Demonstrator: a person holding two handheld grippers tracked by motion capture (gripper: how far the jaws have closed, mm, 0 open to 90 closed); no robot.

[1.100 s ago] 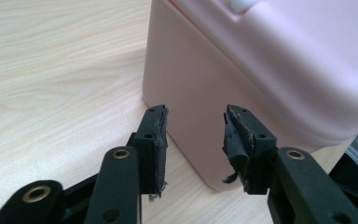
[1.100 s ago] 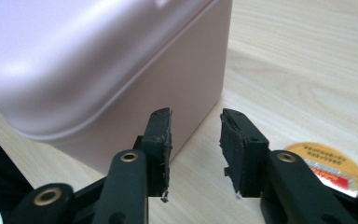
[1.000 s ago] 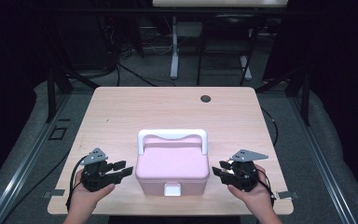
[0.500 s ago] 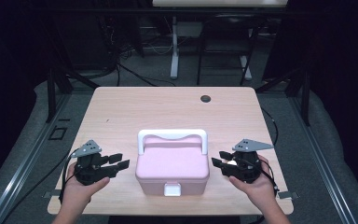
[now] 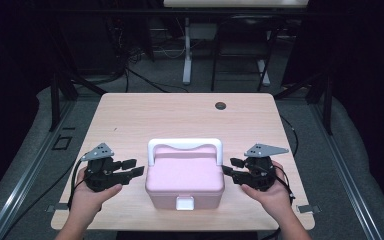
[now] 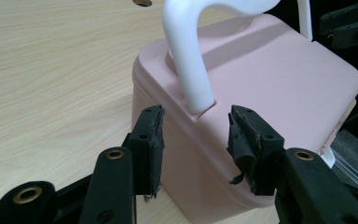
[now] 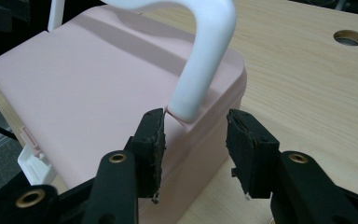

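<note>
While the pink box sits shut on the desk with its white handle standing upright and its white front latch apparently fastened, the work looks barely begun: nothing is lifted, opened or moved yet, and a hold on the box is still to be taken. The box lies between the two tongs, its sides facing their tips. The left tongs hover just beside its left wall, jaws apart with nothing between them; in the left gripper view the pads frame the foot of the handle without pressing on it. The right tongs mirror this at the right wall, jaws likewise apart and empty, the pads bracketing the other handle foot, close to the lid's edge but not clamped on it. Beyond the box, well ahead of both tongs, a small dark cable hole marks the far part of the desk.
</note>
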